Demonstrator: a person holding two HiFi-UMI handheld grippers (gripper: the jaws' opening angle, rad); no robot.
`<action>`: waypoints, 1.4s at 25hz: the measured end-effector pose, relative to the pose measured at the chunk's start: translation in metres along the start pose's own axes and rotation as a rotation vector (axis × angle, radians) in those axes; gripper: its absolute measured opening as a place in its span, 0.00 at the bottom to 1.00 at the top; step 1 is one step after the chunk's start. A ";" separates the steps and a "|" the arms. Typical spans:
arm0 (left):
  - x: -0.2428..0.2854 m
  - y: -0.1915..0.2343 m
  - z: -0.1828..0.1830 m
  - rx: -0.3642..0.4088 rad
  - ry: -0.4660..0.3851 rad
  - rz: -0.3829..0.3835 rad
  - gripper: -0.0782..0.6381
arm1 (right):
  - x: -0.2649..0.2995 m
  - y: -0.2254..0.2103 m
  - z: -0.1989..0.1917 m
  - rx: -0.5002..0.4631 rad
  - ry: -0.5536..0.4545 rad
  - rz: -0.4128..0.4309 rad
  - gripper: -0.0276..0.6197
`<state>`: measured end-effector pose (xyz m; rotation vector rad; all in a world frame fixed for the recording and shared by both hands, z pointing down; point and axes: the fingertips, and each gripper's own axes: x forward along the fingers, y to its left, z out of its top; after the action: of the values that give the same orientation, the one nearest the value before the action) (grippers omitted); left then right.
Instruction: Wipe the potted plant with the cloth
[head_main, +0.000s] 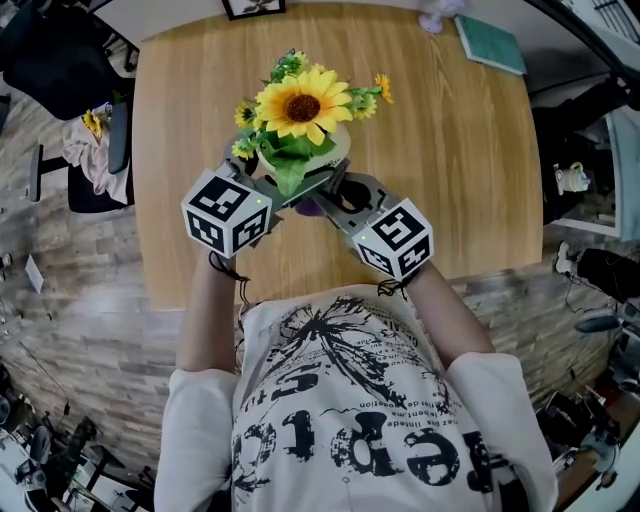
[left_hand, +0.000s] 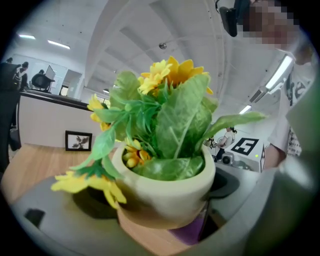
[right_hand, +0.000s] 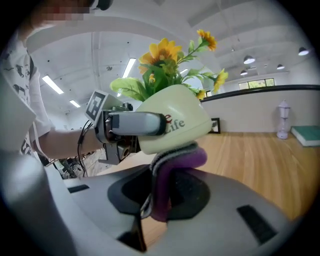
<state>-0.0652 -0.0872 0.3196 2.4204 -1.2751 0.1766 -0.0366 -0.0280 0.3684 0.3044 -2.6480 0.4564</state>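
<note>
- The fingers (right_hand: 134, 123) of the left gripper (left_hand: 165, 205) are spread wide and clamped across the potted plant (head_main: 300, 125). One finger lies flat along the side of the cream pot (right_hand: 175, 120).
- The right gripper (right_hand: 160, 200) has its fingers pinched together on the purple cloth (right_hand: 172, 172). The cloth stands up out of the slit between them, and its grey-striped fold presses against the lower part of the pot.
- Dark script on the pot's side reads "Life". A red letter just before it is cut off by the left gripper's finger.
- The person's white T-shirt (head_main: 370, 420) carries large black lettering. It runs upside down to the head view, and I cannot read it.
- The pot holds a large sunflower (head_main: 303, 105), smaller yellow blooms and broad green leaves (left_hand: 180, 125). One yellow bloom droops over the rim.
- The plant is held tilted between the two grippers over the near half of the wooden table (head_main: 460, 170). It looks lifted off the table.
- In the head view the cloth is only a small purple patch under the leaves, and both sets of fingertips are hidden beneath the plant.
- At the table's far edge a framed picture (head_main: 254, 8) is cut off by the frame. A teal book (head_main: 490, 45) lies near the far right corner.
- A lilac thing (head_main: 440, 15) beside the book is too small to identify.
</note>
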 end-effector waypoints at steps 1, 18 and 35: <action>0.001 -0.001 0.000 0.007 0.006 -0.001 0.84 | -0.004 -0.005 0.001 0.010 -0.007 -0.009 0.16; 0.024 -0.005 -0.045 0.136 0.085 -0.057 0.84 | -0.042 -0.109 -0.009 0.164 -0.083 -0.232 0.16; 0.098 -0.021 -0.150 0.309 0.260 -0.167 0.84 | -0.101 -0.203 -0.018 -0.172 -0.011 -0.498 0.16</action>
<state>0.0192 -0.0908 0.4791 2.6356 -0.9847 0.6600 0.1160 -0.1947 0.3927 0.8793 -2.4757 0.0647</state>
